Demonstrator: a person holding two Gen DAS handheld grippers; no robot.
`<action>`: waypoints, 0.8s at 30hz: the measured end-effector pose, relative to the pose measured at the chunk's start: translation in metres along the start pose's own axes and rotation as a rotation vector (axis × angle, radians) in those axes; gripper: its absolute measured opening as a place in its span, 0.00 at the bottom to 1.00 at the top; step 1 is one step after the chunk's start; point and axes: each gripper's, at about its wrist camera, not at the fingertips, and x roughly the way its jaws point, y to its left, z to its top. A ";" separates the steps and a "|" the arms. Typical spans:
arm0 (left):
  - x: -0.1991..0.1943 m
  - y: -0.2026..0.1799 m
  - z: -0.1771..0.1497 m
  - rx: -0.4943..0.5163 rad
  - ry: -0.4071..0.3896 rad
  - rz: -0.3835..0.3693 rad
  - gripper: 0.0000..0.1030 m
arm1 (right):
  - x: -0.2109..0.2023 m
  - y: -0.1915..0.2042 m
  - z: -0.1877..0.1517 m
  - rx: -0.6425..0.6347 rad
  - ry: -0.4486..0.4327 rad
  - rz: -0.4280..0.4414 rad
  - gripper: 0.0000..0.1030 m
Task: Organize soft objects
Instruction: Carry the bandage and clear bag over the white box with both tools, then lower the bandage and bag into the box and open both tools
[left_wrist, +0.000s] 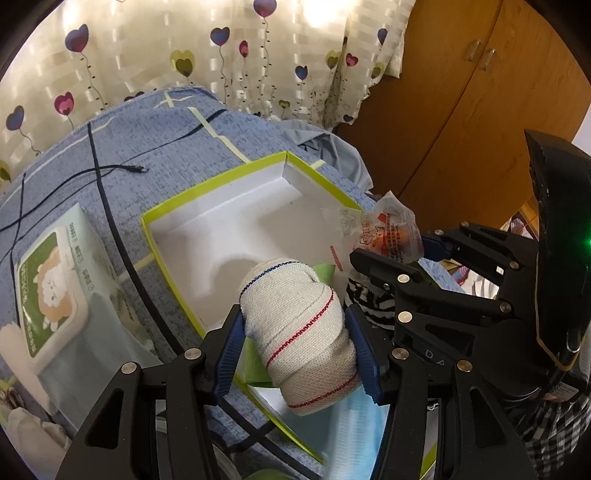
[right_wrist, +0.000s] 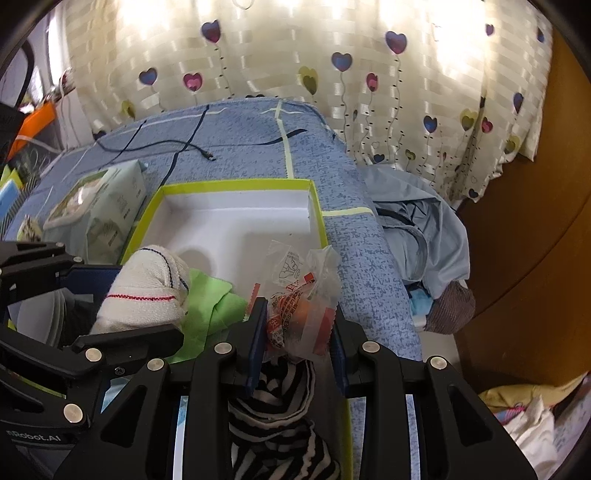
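Note:
My left gripper (left_wrist: 299, 350) is shut on a cream bandage roll (left_wrist: 299, 328) with red and blue stitching, held over the near part of a white box with a lime rim (left_wrist: 162, 210). The roll also shows in the right wrist view (right_wrist: 147, 291). My right gripper (right_wrist: 299, 332) is shut on a clear snack packet with red print (right_wrist: 299, 314), held over the box's near right side; the packet also shows in the left wrist view (left_wrist: 384, 232). In the box lie a green cloth (right_wrist: 214, 306) and a black-and-white striped cloth (right_wrist: 273, 413).
The box (right_wrist: 317, 206) sits on a blue bedspread (right_wrist: 243, 140). A wet-wipes pack (left_wrist: 55, 291) lies left of it. A black cable (left_wrist: 122, 168) runs across the bed. A pale blue garment (right_wrist: 413, 229) hangs at the right, before a wooden wardrobe (left_wrist: 461, 110). Heart curtains hang behind.

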 end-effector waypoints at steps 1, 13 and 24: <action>0.000 0.000 -0.001 -0.001 0.003 -0.001 0.52 | 0.000 0.000 -0.001 -0.005 0.000 -0.002 0.31; -0.003 -0.007 -0.003 0.024 0.014 0.003 0.54 | -0.003 0.000 -0.004 -0.013 -0.003 0.007 0.35; -0.013 -0.005 -0.004 0.023 -0.006 0.005 0.62 | -0.011 0.001 -0.005 0.013 -0.020 0.029 0.44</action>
